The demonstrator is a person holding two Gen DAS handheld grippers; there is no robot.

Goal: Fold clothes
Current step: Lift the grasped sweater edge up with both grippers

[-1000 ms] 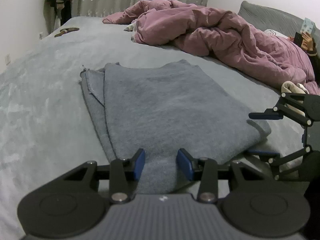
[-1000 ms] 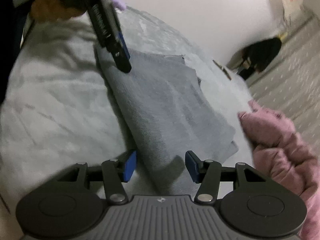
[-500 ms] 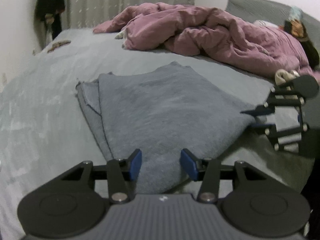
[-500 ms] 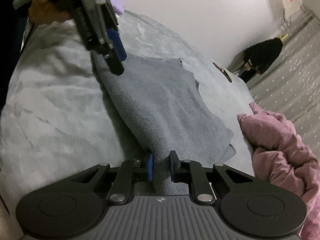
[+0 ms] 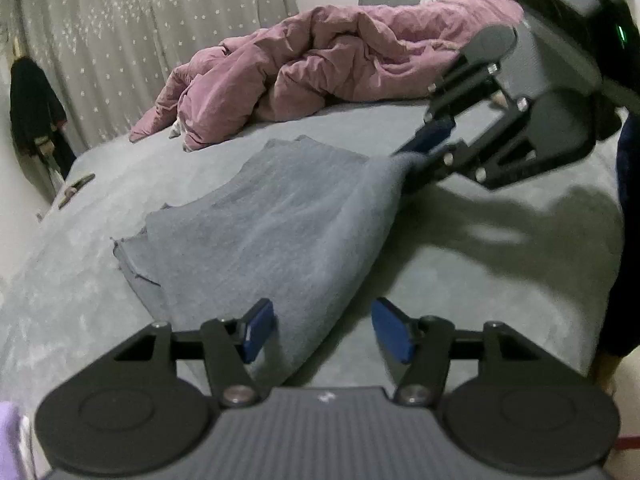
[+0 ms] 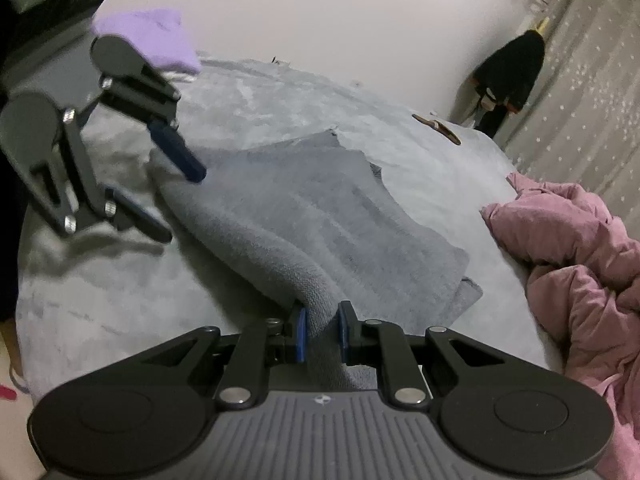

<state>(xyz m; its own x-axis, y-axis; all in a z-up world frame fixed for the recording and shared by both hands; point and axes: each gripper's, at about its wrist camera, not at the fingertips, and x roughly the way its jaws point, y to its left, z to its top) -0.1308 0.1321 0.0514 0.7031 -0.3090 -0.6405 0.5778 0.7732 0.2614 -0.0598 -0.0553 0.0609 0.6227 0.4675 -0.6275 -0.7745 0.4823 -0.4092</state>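
A folded grey garment [image 5: 280, 220] [image 6: 320, 216] lies on the bed. My right gripper [image 6: 322, 334] is shut on the garment's near corner, a thick fold pinched between its blue pads and raised off the sheet; the left wrist view shows it [image 5: 416, 152] at the cloth's far right corner. My left gripper [image 5: 324, 330] is at the opposite corner with its jaws opening. The garment's edge lies between the pads, close to the left one, and is not pressed. In the right wrist view the left gripper [image 6: 178, 204] hovers over that corner.
The bed's grey sheet [image 5: 480, 280] spreads all around the garment. A crumpled pink duvet [image 5: 340, 60] [image 6: 580, 260] lies behind it. A small brown object [image 5: 76, 190] rests near the far edge. A purple cloth [image 6: 156, 40], a dark hanging garment [image 6: 508, 80] and dotted curtains stand around the bed.
The right gripper closed on the garment's corner and lifted it a little. The left gripper's jaws spread wider while it rolled and shifted sideways along the near edge.
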